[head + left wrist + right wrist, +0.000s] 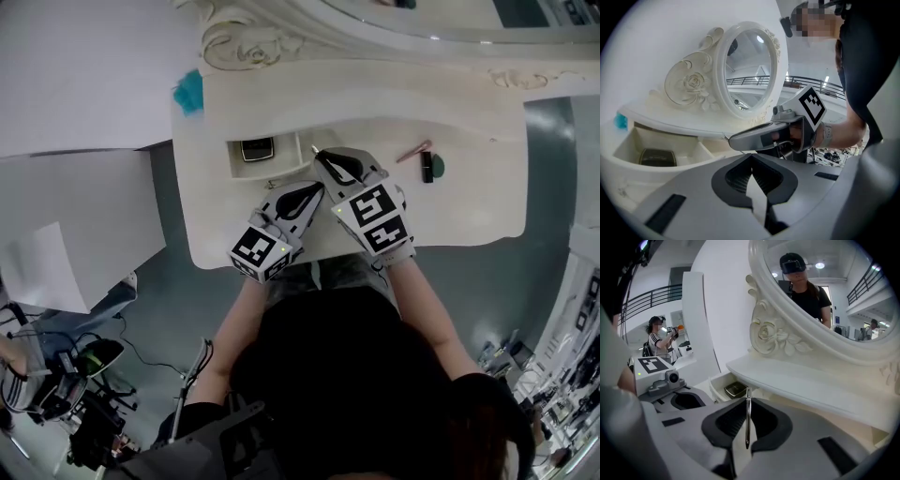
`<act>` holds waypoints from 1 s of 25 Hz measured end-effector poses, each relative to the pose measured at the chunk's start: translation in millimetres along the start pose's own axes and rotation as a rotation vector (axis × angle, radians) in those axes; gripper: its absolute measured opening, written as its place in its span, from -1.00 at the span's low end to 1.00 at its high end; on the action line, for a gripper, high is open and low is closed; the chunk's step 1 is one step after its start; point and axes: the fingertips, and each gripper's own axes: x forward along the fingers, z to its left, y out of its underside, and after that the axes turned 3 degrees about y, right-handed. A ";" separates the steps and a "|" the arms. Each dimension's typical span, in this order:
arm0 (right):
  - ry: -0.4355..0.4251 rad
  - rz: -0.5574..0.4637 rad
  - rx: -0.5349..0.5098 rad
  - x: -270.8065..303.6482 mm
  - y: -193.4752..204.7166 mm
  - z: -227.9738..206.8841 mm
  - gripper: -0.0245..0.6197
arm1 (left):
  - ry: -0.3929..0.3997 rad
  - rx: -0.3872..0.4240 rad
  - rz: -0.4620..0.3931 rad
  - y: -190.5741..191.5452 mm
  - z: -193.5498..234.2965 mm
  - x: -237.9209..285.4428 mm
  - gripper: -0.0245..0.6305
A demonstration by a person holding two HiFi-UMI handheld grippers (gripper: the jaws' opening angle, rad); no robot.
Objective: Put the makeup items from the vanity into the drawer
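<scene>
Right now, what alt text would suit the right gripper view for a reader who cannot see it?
The right claw is shut on a thin silver stick. Beyond it an open drawer holding a dark compact sits under the white vanity's shelf, with an ornate mirror above.

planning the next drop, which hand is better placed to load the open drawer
Likely right: the right tool is shut on a thin metal stick beside the open drawer; the left tool is shut and empty.
</scene>
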 end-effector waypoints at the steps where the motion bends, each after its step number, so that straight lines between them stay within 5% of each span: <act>1: -0.014 -0.001 -0.016 3.5 -4.4 6.0 -0.79 | -0.013 -0.003 -0.007 -0.7 2.6 -5.0 -0.89; 13: -0.148 0.066 -0.350 50.1 -35.3 73.3 -0.79 | -0.199 -0.042 -0.109 -4.7 37.5 -75.5 -0.89; 25: -0.266 0.170 -0.375 74.3 -33.5 96.7 -0.78 | -0.333 -0.080 -0.180 -2.4 58.7 -123.0 -0.89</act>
